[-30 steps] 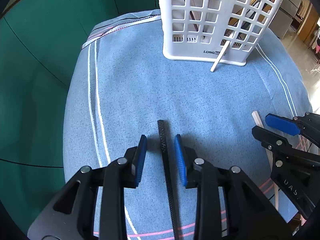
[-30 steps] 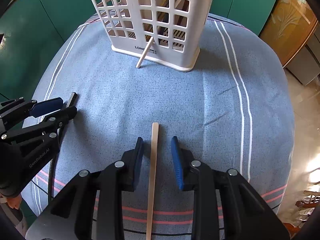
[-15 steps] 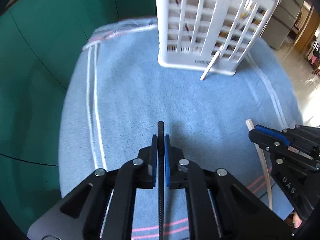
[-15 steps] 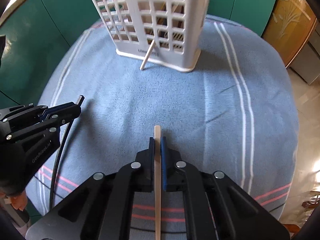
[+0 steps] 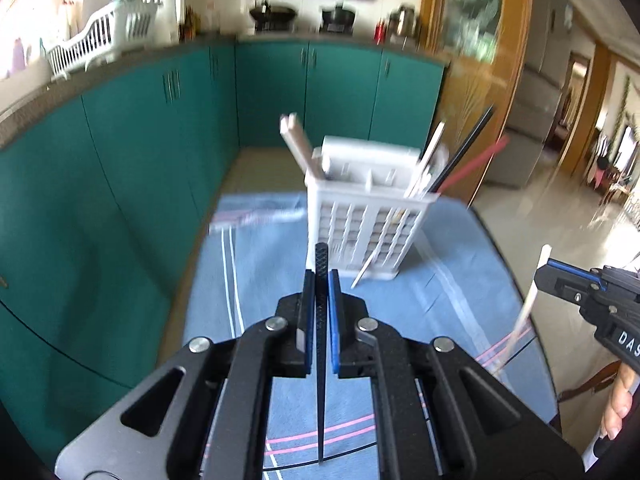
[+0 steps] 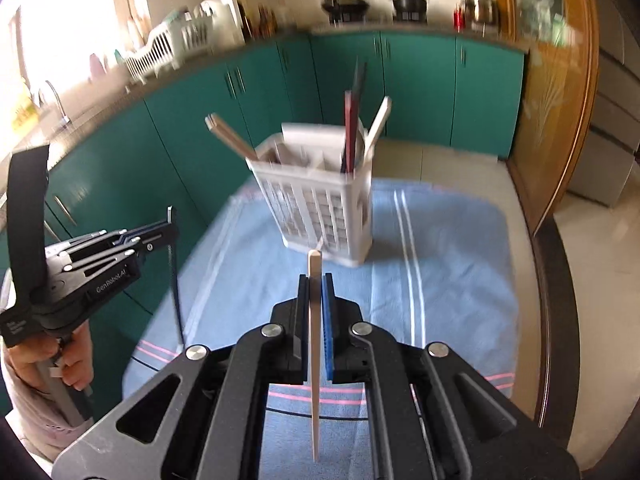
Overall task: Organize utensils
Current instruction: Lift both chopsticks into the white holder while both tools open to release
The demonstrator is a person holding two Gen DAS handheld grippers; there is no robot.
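While left gripper (image 5: 321,280) clamps black chopstick (image 5: 321,344), right gripper (image 6: 315,284) clamps pale chopstick (image 6: 314,360) (both between pads).

The left claw (image 5: 321,280) grips a black chopstick (image 5: 321,344) above the blue cloth (image 5: 256,280); a white utensil basket (image 5: 360,216) stands beyond.

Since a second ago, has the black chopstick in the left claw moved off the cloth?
Yes. The black chopstick, clamped in the left claw, has lifted clear of the blue cloth, hanging above it, its upper end toward the white basket.
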